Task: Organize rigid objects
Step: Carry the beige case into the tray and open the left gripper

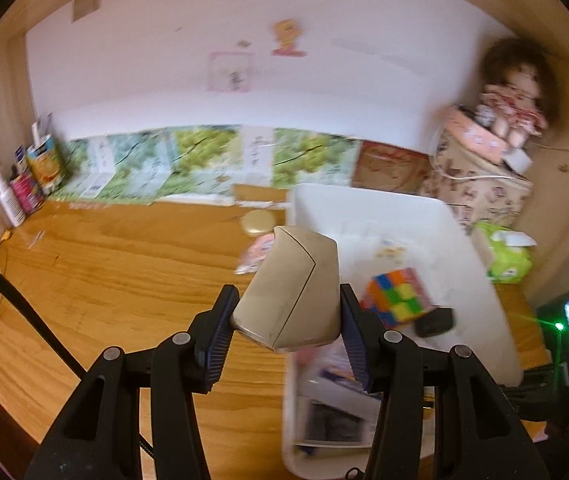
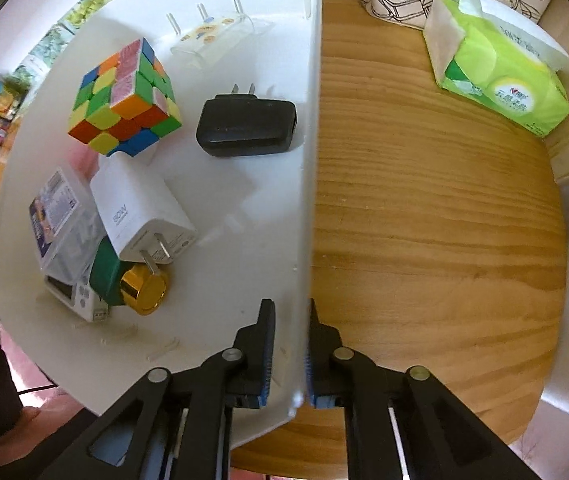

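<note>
My left gripper [image 1: 286, 320] is shut on a beige hard case [image 1: 292, 288], held tilted in the air over the near left edge of the white bin [image 1: 468, 264]. In the bin lie a colour cube [image 1: 398, 298] and a black charger [image 1: 434, 322]. My right gripper [image 2: 290, 344] points straight down and is shut on the bin's right wall [image 2: 308, 200]. The right wrist view shows the cube [image 2: 124, 98], the black charger [image 2: 246, 126], a white charger [image 2: 140, 216], a clear plastic box [image 2: 62, 220] and a green bottle with a gold cap [image 2: 140, 288] inside.
On the wooden table [image 1: 104, 280] lie a gold round compact [image 1: 258, 224] and a pink packet [image 1: 256, 254] left of the bin. Bottles and cans [image 1: 28, 184] stand at the far left. A green tissue pack [image 2: 500, 80] sits right of the bin; a doll [image 1: 516, 92] sits on a fabric box behind it.
</note>
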